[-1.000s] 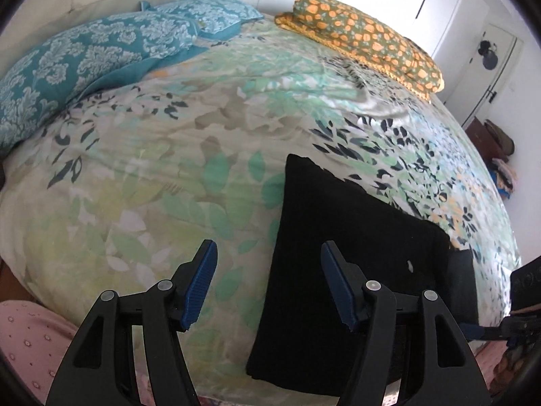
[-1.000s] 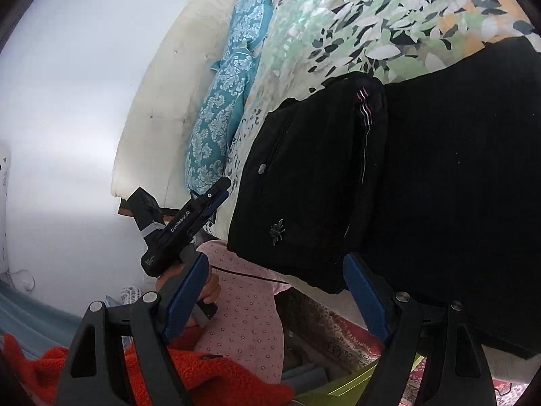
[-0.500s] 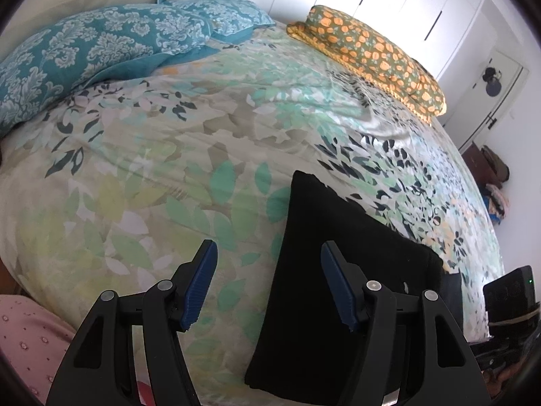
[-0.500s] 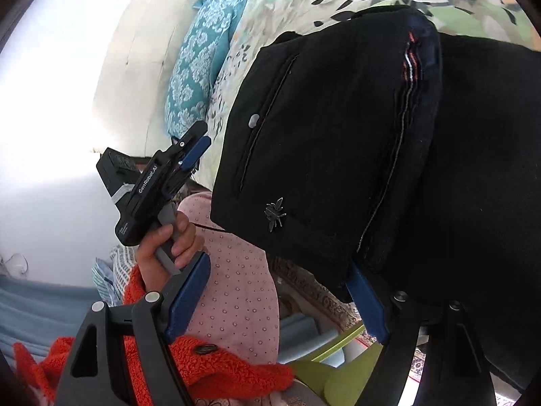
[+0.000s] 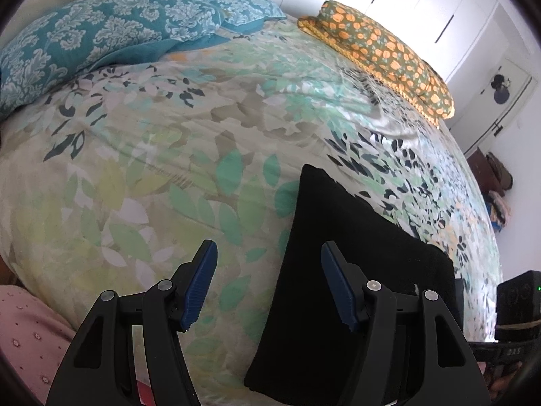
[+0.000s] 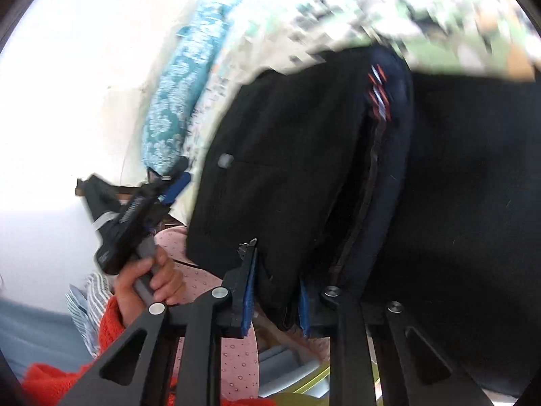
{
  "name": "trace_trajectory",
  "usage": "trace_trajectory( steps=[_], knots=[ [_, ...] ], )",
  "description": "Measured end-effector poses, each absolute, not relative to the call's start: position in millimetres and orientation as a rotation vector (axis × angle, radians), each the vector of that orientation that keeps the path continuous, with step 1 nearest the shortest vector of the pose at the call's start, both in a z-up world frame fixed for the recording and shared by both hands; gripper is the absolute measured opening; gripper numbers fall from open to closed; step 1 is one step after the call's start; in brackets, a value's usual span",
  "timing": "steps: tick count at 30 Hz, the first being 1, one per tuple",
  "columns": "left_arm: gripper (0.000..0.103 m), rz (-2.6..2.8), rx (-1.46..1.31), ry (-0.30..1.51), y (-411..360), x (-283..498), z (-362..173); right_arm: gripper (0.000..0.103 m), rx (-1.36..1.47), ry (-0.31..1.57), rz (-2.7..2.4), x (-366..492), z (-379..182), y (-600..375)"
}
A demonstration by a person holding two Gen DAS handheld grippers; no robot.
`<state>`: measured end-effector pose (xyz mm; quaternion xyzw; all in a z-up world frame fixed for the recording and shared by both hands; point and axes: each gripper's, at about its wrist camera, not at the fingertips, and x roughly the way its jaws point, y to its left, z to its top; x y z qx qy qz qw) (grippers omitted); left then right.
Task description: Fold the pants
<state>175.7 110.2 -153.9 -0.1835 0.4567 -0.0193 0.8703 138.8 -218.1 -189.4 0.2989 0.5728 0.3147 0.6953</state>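
The black pants (image 5: 341,270) lie folded on the floral bedspread (image 5: 169,169), near the bed's front edge. My left gripper (image 5: 267,280) is open and empty, hovering just above the pants' left edge. In the right wrist view the pants' waistband end (image 6: 304,155), with a button and a red-striped label, hangs over the bed edge. My right gripper (image 6: 275,291) is shut on the lower edge of that waistband. The left gripper also shows in the right wrist view (image 6: 135,216), held in a hand. The right wrist view is motion-blurred.
Teal patterned pillows (image 5: 101,34) lie at the bed's far left and an orange-patterned pillow (image 5: 382,50) at the far right. White wardrobe doors (image 5: 422,6) stand behind. The person's pink clothing (image 6: 209,297) and red sleeve (image 6: 67,379) are close below the bed edge.
My right gripper moved in to the waistband end and closed on its lower edge. My left gripper stayed open and shifted only slightly over the bed.
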Motion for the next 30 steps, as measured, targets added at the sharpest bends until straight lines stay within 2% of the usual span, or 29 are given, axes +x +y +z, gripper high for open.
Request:
trace_trajectory(
  steps=[6, 11, 21, 27, 30],
  knots=[
    [0.066, -0.027, -0.403, 0.948, 115.7, 173.9, -152.3, 0.019, 0.531, 1.121, 0.738, 140.2, -116.6, -235.3],
    [0.066, -0.051, -0.398, 0.943, 111.4, 170.4, -148.8, 0.019, 0.478, 1.110, 0.702, 139.4, -100.0, -264.7],
    [0.066, -0.172, -0.257, 0.950, 70.1, 164.2, -139.4, 0.019, 0.429, 1.124, 0.453, 115.9, -122.0, -328.0],
    [0.067, -0.278, -0.134, 0.962, 30.4, 154.9, -136.5, 0.020, 0.361, 1.176, 0.347, 94.4, -178.4, -343.8],
    [0.067, -0.336, -0.069, 0.974, 10.1, 149.6, -136.9, 0.026, 0.421, 1.161, 0.333, 90.6, -186.7, -355.7]
  ],
)
